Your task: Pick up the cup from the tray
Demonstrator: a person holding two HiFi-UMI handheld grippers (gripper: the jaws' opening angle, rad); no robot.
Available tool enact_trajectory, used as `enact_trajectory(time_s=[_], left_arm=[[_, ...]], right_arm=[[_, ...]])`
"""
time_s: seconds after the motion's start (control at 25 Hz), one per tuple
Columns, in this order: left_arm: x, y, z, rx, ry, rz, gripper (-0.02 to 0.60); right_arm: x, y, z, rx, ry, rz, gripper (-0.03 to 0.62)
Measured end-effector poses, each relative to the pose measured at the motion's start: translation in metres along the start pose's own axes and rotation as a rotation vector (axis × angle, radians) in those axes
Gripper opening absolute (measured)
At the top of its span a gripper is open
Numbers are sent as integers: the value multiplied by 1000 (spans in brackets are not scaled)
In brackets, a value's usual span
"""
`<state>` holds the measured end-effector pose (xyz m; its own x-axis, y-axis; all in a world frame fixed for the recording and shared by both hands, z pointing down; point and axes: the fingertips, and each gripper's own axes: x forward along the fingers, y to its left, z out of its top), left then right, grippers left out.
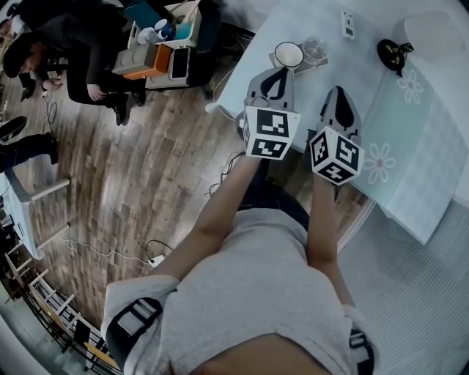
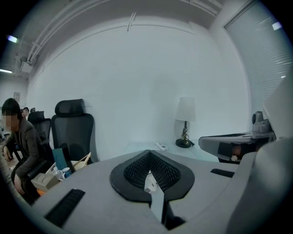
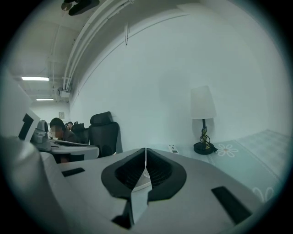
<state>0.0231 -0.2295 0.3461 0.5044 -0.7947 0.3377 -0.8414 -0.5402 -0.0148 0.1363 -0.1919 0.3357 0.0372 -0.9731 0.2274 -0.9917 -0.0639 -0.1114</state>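
Table [image 1: 315, 20] — tray [image 1: 302, 65] with cup [image 1: 288, 53], glass [image 1: 314, 49]

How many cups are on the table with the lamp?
2. A white cup stands at the table's corner, beyond the left gripper; a clear cup stands right beside it, toward the lamp. None looks hidden.

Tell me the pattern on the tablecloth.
The tablecloth is pale mint green with white daisy flowers and a faint check. It shows best in the head view.
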Motion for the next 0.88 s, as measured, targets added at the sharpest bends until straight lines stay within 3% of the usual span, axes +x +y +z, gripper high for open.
enact_trajectory(time_s=[0.52, 0.88], left_arm=[[41, 44, -14, -14, 45, -5, 3], [51, 57, -36, -25, 85, 11, 3]], right_arm=[[54, 10, -17, 4, 45, -15, 9], [70, 31, -30, -11, 57, 95, 9]])
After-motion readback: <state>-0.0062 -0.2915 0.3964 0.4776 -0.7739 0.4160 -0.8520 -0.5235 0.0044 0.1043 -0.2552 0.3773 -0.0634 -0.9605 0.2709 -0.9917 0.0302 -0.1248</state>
